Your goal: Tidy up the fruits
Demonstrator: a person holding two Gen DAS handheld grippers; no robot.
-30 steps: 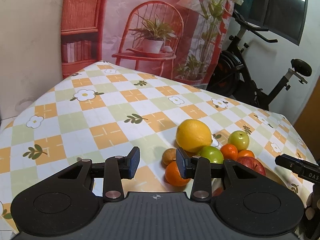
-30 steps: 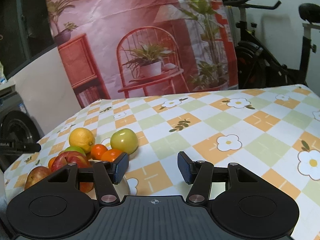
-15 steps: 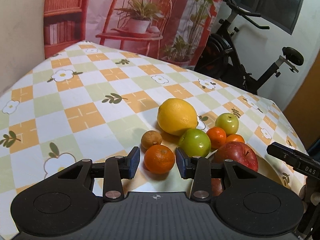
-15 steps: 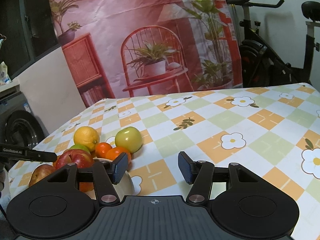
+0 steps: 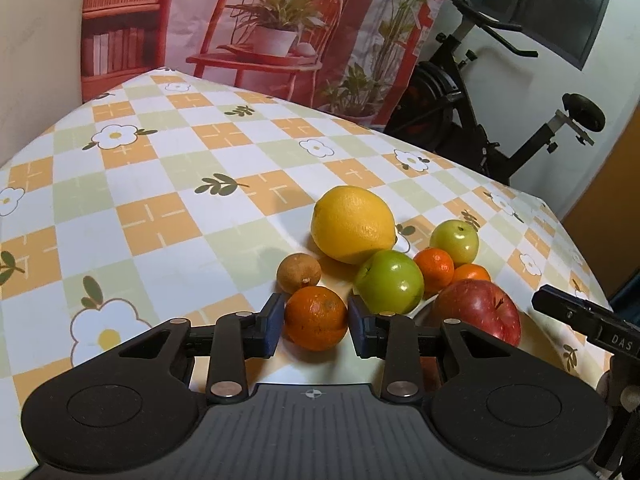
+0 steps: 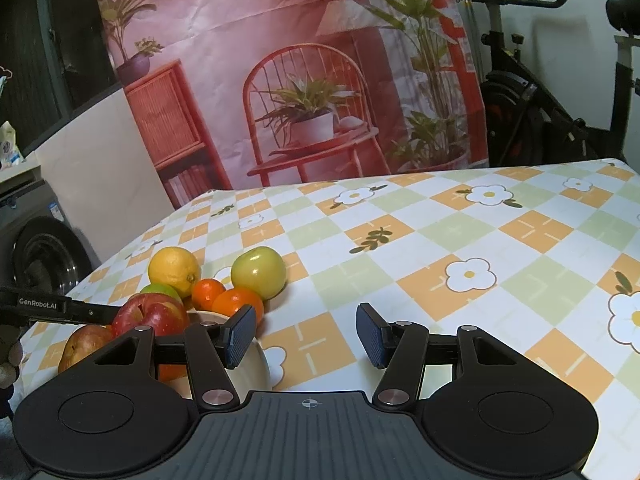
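Judging by how the fruit lies, the sorting has barely begun: nearly everything sits in one loose cluster on the checked counter (image 5: 168, 216), lower centre-right of the left wrist view, and only a few pieces rest in or at the pale bowl (image 6: 248, 364) at the lower left of the right wrist view. In that cluster a large lemon (image 5: 353, 224) stands at the back, a small brown fruit (image 5: 299, 273) just in front of it to the left, a big green apple (image 5: 389, 281) in the middle, a smaller green apple (image 5: 455, 241) farther right, two small tangerines (image 5: 434, 267) between them, and a red apple (image 5: 476, 312) at the bowl's near side. The left tool (image 5: 316, 324) is set about an orange (image 5: 316, 317), one blue pad at each side of it, very close or just touching; I cannot tell whether it is truly clamped, and the orange looks to rest on the counter, so the pick seems not yet made. The right tool (image 6: 306, 334) hangs wide apart over bare cloth at the lower centre of its view, holding nothing, its left finger (image 6: 240, 334) in front of the bowl rim. Left to do, as I judge it: grip this orange, lift it, then place the other loose fruits
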